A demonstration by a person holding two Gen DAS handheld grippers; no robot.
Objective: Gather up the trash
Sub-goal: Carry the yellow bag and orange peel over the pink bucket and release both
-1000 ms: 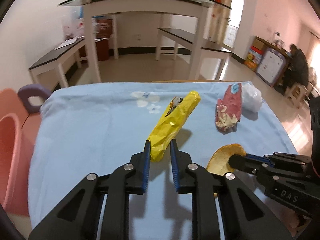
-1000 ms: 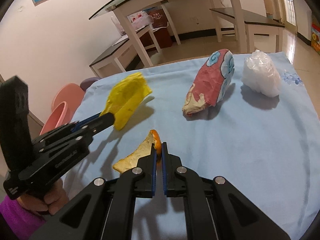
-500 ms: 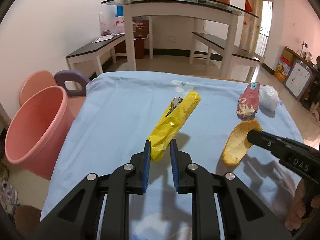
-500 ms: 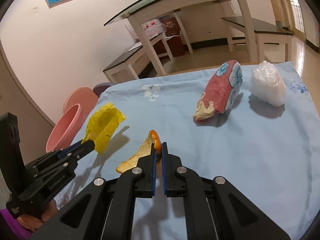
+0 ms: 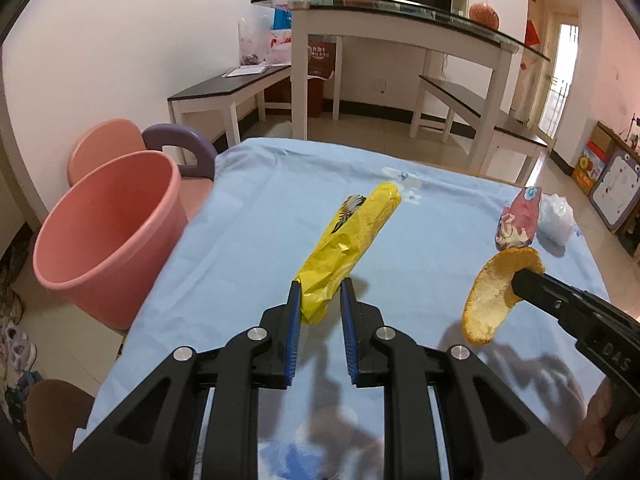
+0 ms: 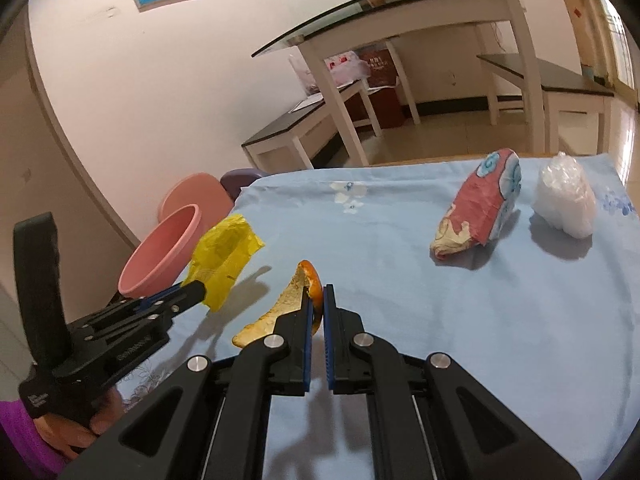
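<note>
My left gripper [image 5: 319, 294] is shut on the near end of a long yellow wrapper [image 5: 352, 236] and holds it above the blue tablecloth [image 5: 248, 248]. My right gripper [image 6: 317, 298] is shut on an orange peel [image 6: 280, 312], also lifted off the cloth. The peel [image 5: 496, 292] shows in the left wrist view, the yellow wrapper [image 6: 224, 252] in the right wrist view. A red-and-blue wrapper [image 6: 480, 208] and a crumpled clear plastic bag [image 6: 566, 200] lie at the table's far right. A pink bin [image 5: 104, 232] stands on the floor left of the table.
A pink and a purple chair [image 5: 176, 144] stand behind the bin. A glass-topped white table [image 5: 400, 12] and benches [image 5: 228, 92] stand beyond. Shoes [image 5: 12, 344] lie on the floor at far left.
Both grippers have lifted and drawn back and leftward with their loads. The pink bin has come into fuller view on the left.
</note>
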